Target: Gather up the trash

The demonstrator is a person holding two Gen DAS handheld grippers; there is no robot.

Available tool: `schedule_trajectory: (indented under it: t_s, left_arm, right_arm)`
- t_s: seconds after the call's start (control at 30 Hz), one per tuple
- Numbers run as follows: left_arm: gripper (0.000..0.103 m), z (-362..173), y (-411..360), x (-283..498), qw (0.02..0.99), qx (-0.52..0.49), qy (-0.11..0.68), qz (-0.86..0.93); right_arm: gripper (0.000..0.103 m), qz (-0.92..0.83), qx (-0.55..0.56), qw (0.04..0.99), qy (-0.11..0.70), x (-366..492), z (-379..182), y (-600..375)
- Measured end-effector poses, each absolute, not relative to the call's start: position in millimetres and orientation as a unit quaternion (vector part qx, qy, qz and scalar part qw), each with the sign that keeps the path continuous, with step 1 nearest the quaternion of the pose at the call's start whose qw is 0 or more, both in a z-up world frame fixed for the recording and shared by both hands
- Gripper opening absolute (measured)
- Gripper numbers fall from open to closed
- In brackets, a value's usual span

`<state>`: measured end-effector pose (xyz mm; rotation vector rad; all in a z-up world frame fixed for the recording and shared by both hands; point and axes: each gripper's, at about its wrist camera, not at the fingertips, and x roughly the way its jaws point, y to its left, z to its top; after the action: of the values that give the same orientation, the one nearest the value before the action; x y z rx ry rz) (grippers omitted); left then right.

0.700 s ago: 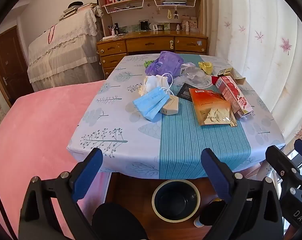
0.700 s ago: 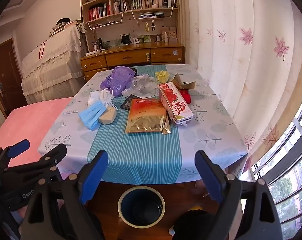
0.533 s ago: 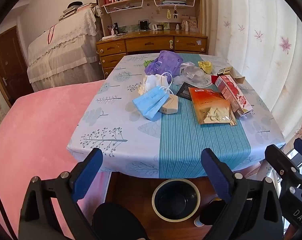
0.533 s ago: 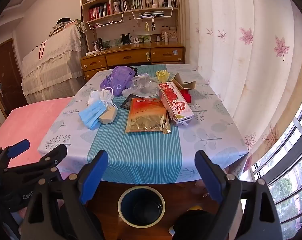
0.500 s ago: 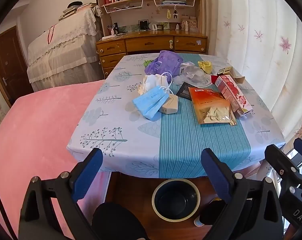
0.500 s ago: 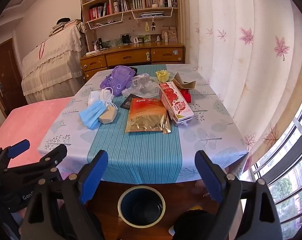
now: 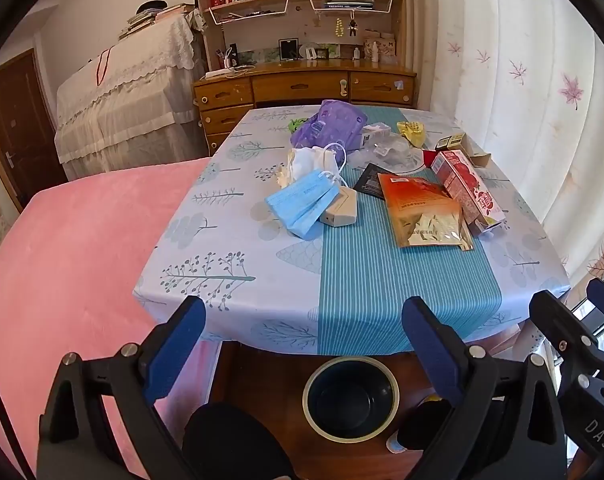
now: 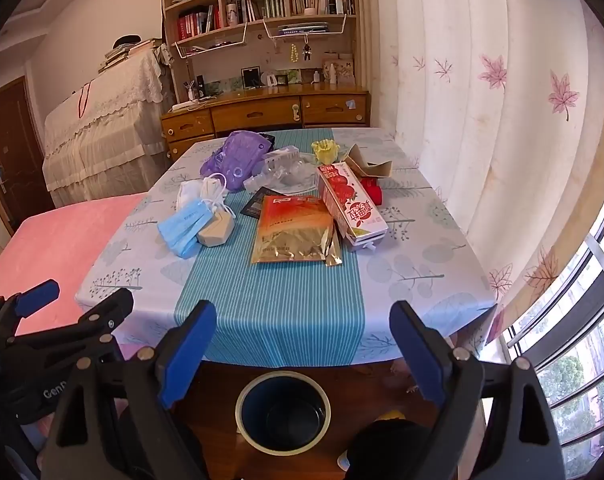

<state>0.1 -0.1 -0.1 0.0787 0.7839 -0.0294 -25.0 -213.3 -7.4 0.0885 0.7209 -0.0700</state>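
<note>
My two grippers hang wide open in front of the table.

The left gripper [image 7: 303,330] and right gripper [image 8: 303,338] hold nothing. The bin [image 8: 282,412] sits just below them on the floor. The trash [image 8: 294,232] lies farther off, from the tabletop's [image 8: 278,316] middle to its far edge.

Home bedroom w/ a cloth-covered table.
Pink bed [image 7: 62,248] at left, wooden desk [image 7: 305,88] w/ drawers under a bookshelf [image 8: 262,4], leaf-print curtains [image 8: 481,120], dark door [image 7: 10,120], window [image 8: 573,352].

Clothed table [image 7: 230,280], blue masks [image 7: 302,204], orange pouch [image 7: 421,212], red carton [image 7: 465,188]
</note>
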Motion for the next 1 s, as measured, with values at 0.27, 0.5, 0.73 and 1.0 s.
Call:
schedule_trajectory:
  t_s: [0.27,0.5,0.73,1.0]
  left_arm:
    - [0.098,-0.1,-0.1,0.2,0.923,0.038,0.382,-0.014]
    - [0.098,-0.1,-0.1,0.2,0.923,0.037,0.383,-0.015]
    - [0.098,-0.1,0.0,0.3,0.923,0.037,0.383,-0.015]
    - [0.098,0.0,0.0,0.5,0.924,0.036,0.381,-0.016]
  right_arm:
    - [0.089,-0.034,0.043,0.934,0.353,-24.6,-8.2,-212.5]
    - [0.089,-0.034,0.043,0.934,0.353,-24.3,-8.3,-212.0]
    - [0.089,-0.034,0.043,0.934,0.353,-23.6,-7.5,-211.7]
    - [0.089,-0.034,0.042,0.934,0.352,-23.6,-6.1,-210.6]
